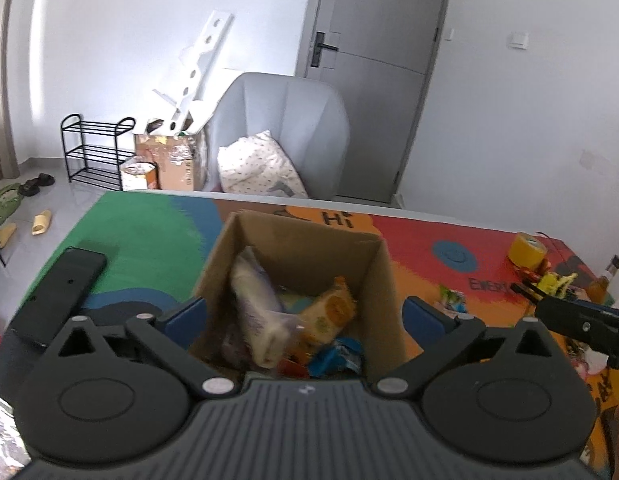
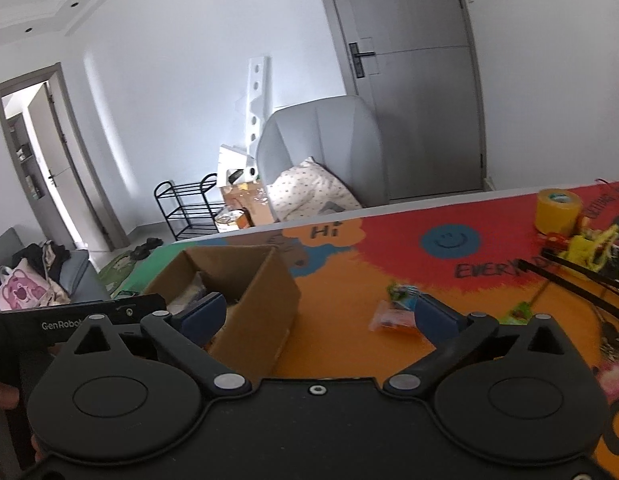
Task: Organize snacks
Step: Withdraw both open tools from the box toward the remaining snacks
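An open cardboard box [image 1: 379, 280] stands on the colourful mat and holds several snack packets, among them a pale purple one [image 1: 257, 304] and an orange one [image 1: 333, 312]. My left gripper [image 1: 305, 316] is open and empty, its blue fingers on either side of the box near its front. In the right wrist view the box [image 2: 257, 308] lies at the left. My right gripper [image 2: 317, 316] is open and empty above the mat. An orange packet [image 2: 389, 322] and a green packet [image 2: 401, 292] lie loose on the mat by its right finger.
A yellow tape roll [image 2: 559, 210] and a heap of small toys [image 2: 589, 248] sit at the mat's far right. A black flat device [image 1: 57, 292] lies left of the box. A grey armchair [image 1: 281, 128] stands behind the table.
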`<state>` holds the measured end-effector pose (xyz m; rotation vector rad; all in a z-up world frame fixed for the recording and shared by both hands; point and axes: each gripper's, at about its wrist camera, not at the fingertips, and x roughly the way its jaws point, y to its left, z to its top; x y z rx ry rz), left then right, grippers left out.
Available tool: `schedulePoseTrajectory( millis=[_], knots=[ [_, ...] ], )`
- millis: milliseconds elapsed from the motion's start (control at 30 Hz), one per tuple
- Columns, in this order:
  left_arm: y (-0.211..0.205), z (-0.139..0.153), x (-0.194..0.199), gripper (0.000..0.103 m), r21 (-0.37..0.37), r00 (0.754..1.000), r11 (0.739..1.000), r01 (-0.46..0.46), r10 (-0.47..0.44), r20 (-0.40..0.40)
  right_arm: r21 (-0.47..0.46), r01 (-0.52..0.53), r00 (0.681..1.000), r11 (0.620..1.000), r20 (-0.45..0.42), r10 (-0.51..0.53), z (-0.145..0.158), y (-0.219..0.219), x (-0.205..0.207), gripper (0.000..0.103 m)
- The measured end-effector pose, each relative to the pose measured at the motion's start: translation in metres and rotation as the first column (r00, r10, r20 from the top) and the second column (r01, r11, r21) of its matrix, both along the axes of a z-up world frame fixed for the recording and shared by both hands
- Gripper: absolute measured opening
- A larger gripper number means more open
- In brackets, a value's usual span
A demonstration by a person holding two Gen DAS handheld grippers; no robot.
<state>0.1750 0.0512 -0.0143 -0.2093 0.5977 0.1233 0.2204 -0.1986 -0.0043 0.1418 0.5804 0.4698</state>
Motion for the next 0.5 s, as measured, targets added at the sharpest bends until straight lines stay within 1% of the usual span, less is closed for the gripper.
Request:
schedulePoseTrajectory(
  millis=[267, 433, 500],
  knots=[
    [-0.024, 0.001, -0.004, 0.103, -0.032, 0.998, 0.998, 0.046, -0.045, 0.034, 0.022, 0.056, 0.998, 0.998, -0.026, -0.055, -0.006, -0.032, -0.007, 0.103],
    [-0.042, 0.000, -0.005, 0.103, -0.020, 0.995, 0.996, 0.082, -0.081, 0.052, 0.014, 0.099, 0.995, 0.995, -0.018, -0.099, -0.006, -0.053, -0.010, 0.103],
    [-0.049, 0.000, -0.003, 0.103, -0.015, 0.995, 0.996, 0.093, -0.092, 0.048, 0.021, 0.109, 0.994, 0.994, -0.020, -0.108, -0.007, -0.062, -0.010, 0.103]
  ],
)
